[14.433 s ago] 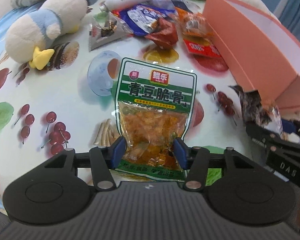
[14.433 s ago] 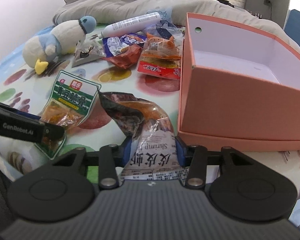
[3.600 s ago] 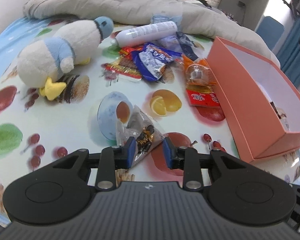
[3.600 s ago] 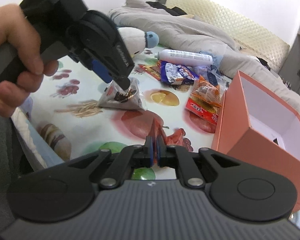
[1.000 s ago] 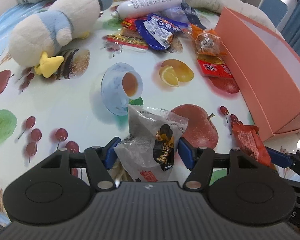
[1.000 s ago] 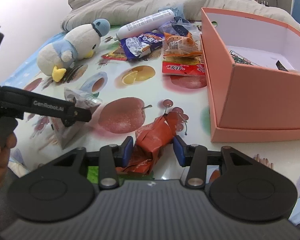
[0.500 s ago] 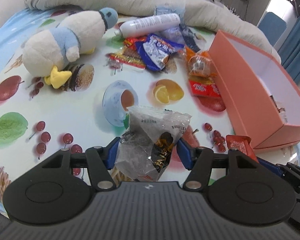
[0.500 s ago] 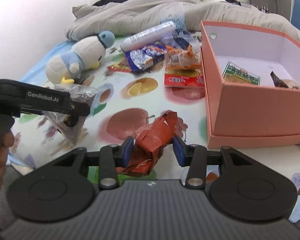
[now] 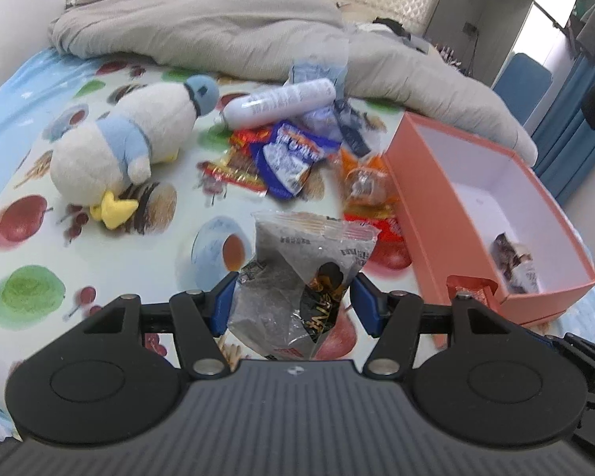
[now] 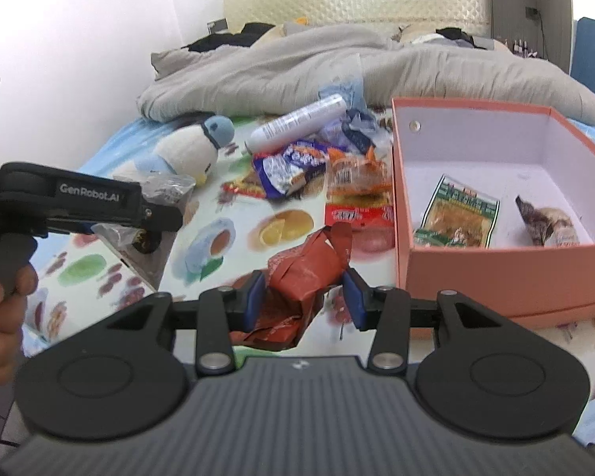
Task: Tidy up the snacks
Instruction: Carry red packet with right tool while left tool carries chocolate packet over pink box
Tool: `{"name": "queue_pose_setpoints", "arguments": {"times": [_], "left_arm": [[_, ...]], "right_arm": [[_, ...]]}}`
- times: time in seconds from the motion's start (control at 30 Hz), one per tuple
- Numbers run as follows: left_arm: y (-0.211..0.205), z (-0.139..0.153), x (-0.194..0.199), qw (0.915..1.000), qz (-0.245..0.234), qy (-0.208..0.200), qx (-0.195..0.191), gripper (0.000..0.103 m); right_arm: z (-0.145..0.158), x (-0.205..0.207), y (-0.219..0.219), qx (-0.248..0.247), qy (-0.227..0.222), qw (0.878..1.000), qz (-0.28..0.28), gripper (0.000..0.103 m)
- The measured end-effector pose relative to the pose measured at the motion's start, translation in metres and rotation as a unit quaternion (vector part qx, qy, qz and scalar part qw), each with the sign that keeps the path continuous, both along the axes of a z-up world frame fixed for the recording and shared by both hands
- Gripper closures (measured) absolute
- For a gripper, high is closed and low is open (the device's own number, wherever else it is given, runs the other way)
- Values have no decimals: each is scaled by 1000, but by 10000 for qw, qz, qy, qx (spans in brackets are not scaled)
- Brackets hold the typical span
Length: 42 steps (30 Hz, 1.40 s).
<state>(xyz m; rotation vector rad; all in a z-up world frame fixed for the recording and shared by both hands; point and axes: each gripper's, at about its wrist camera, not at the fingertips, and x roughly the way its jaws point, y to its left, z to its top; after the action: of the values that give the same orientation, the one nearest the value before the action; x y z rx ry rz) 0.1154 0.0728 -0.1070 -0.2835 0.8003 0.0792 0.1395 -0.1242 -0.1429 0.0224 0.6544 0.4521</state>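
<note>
The left tool pinches a grey pack above the bed's near edge; the right tool pinches a red pack just left of the box. Both crinkly wrappers could slip loose, I'd guess, and fall short of the box.

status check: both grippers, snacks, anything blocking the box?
Left gripper shut on clear grey packet. Right gripper shut on red packet. Both held above the bed. Pink box open, two snacks inside; path clear.
</note>
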Motion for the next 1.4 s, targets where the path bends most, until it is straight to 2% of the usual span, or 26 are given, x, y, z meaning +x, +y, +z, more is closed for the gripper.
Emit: {"name": "queue_pose_setpoints", "arguments": {"times": [0.5, 0.87, 1.17, 1.4], "left_arm": [[-24, 61, 9, 9980, -206, -599, -62, 38], [-55, 104, 30, 9936, -480, -1013, -163, 38], [-93, 138, 61, 9895, -788, -1190, -213, 38], [-129, 142, 100, 9880, -1068, -1085, -247, 38]], "right_arm": [[53, 12, -23, 118, -628, 9978, -200, 57], [92, 30, -56, 171, -1054, 9927, -560, 57], [117, 49, -90, 215, -1184, 9893, -825, 57], [112, 77, -119, 199, -1055, 9878, -1124, 57]]}}
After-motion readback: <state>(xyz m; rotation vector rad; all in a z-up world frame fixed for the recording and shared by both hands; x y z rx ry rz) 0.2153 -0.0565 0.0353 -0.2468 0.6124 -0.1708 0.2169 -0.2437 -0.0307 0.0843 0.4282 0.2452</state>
